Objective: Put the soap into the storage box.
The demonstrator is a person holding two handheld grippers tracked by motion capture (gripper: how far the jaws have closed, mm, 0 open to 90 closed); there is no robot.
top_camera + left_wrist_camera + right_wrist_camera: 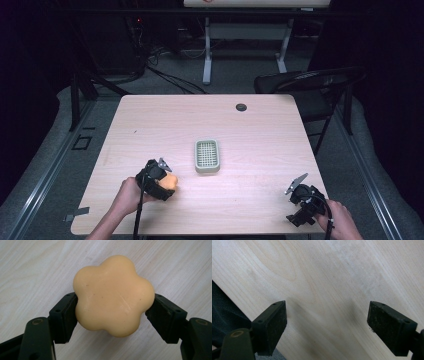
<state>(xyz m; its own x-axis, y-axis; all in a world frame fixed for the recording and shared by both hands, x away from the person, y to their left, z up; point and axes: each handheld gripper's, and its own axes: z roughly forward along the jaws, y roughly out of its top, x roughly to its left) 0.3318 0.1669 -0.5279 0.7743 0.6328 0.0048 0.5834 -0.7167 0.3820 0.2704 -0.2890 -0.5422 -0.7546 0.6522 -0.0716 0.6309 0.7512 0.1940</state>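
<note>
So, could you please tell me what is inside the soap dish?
The soap dish shows just its own ribbed grid insert. The flower-shaped soap sits apart, in the left claw. Anything beneath the grid is hidden.

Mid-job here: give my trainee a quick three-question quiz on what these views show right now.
1. True or false: the left gripper has its jaws closed on the flower-shaped soap.
2. What lies between the right gripper's jaws? A) soap B) bare table C) the dish
3. In the high view, on which side of the soap dish is the soap?

Key: 1 true. 2 B: the jaws stand apart over bare table. 3 Left of the dish, nearer the person, not touching it.
</note>
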